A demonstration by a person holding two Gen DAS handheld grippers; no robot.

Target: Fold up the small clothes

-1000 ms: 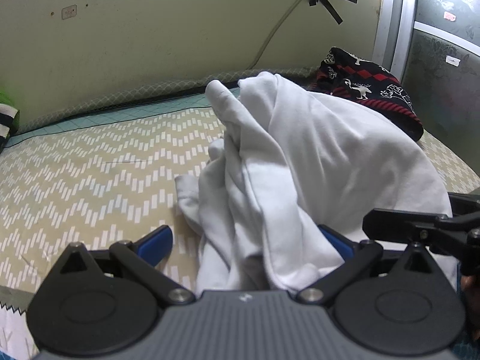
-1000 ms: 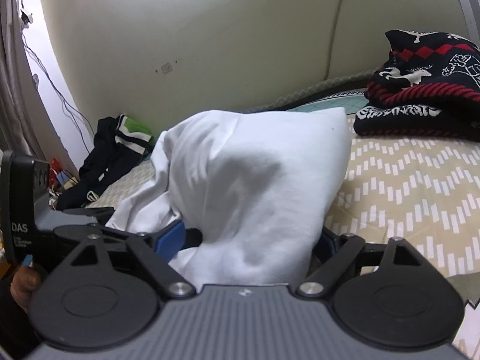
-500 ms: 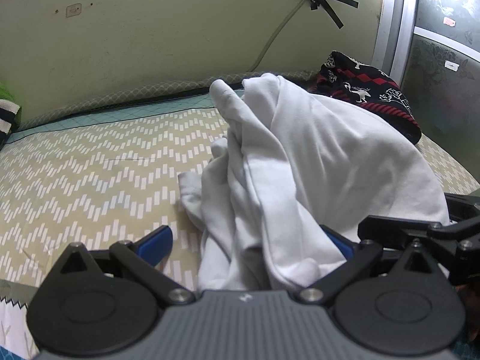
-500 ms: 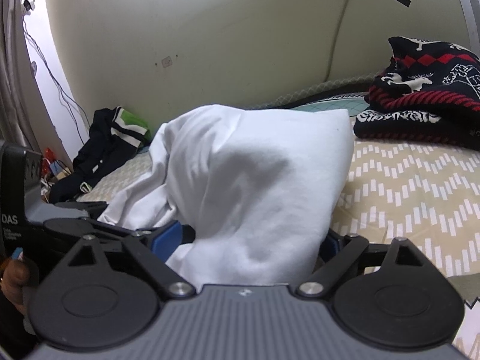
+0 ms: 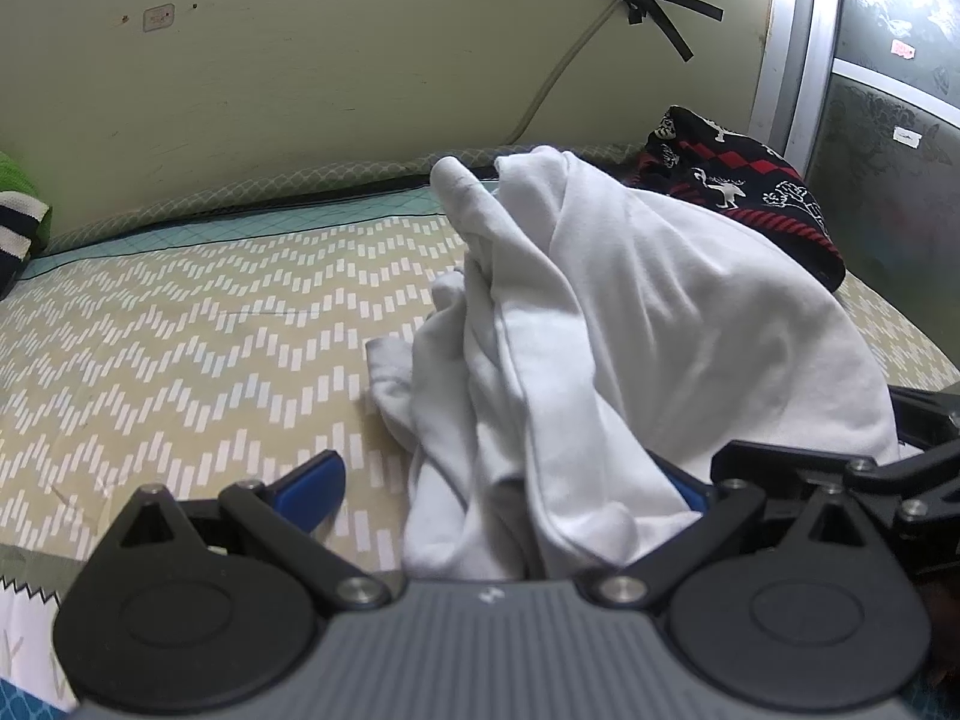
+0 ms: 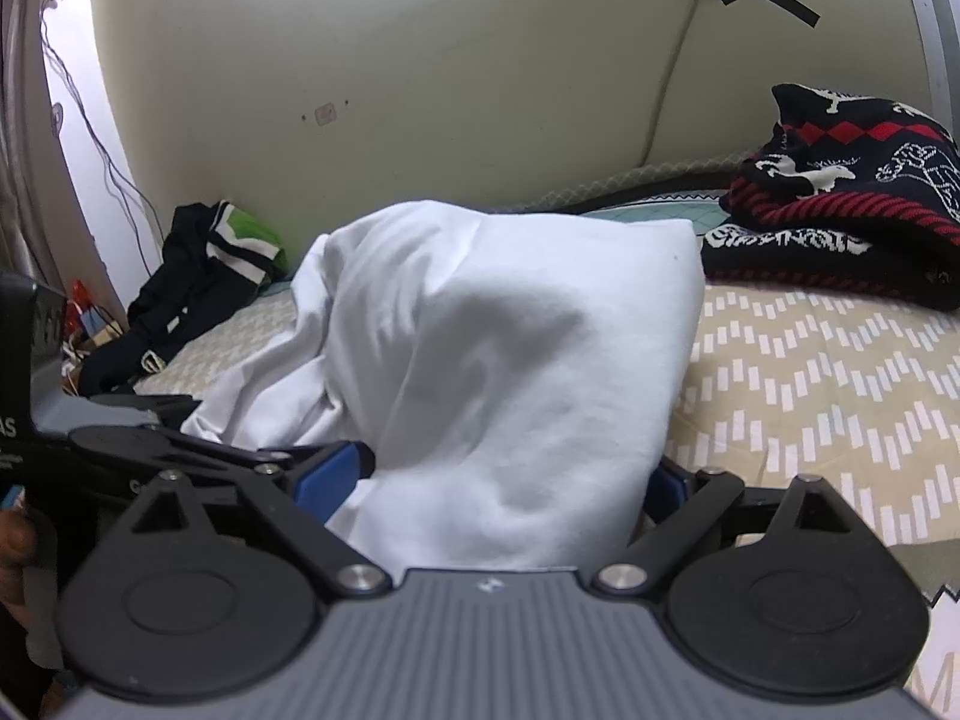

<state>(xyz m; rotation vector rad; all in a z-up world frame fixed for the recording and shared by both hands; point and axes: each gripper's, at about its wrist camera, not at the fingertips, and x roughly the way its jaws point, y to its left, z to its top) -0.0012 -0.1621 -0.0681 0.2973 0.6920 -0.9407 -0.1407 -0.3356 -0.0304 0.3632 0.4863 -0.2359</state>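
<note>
A crumpled white garment (image 5: 630, 324) stands heaped on the chevron-patterned bed (image 5: 180, 348), close in front of both grippers. My left gripper (image 5: 498, 480) is open: its left blue pad (image 5: 312, 480) is clear of the cloth, and the cloth drapes over the right pad. In the right wrist view the same white garment (image 6: 510, 348) fills the space between the fingers of my right gripper (image 6: 498, 477), whose jaws are opening. Its left blue pad (image 6: 333, 474) sits at the cloth's edge, and the right pad is mostly covered. The two grippers are side by side, nearly touching.
A folded dark sweater with red and white patterns (image 6: 840, 210) lies at the bed's far right by the wall. Dark and green clothes (image 6: 198, 276) are piled at the far left. A person's hand (image 6: 18, 546) shows at the left edge. Bare bedding stretches left of the garment.
The right gripper's jaws have spread slightly around the white cloth. The garment heap and the left gripper have stayed about where they were.
</note>
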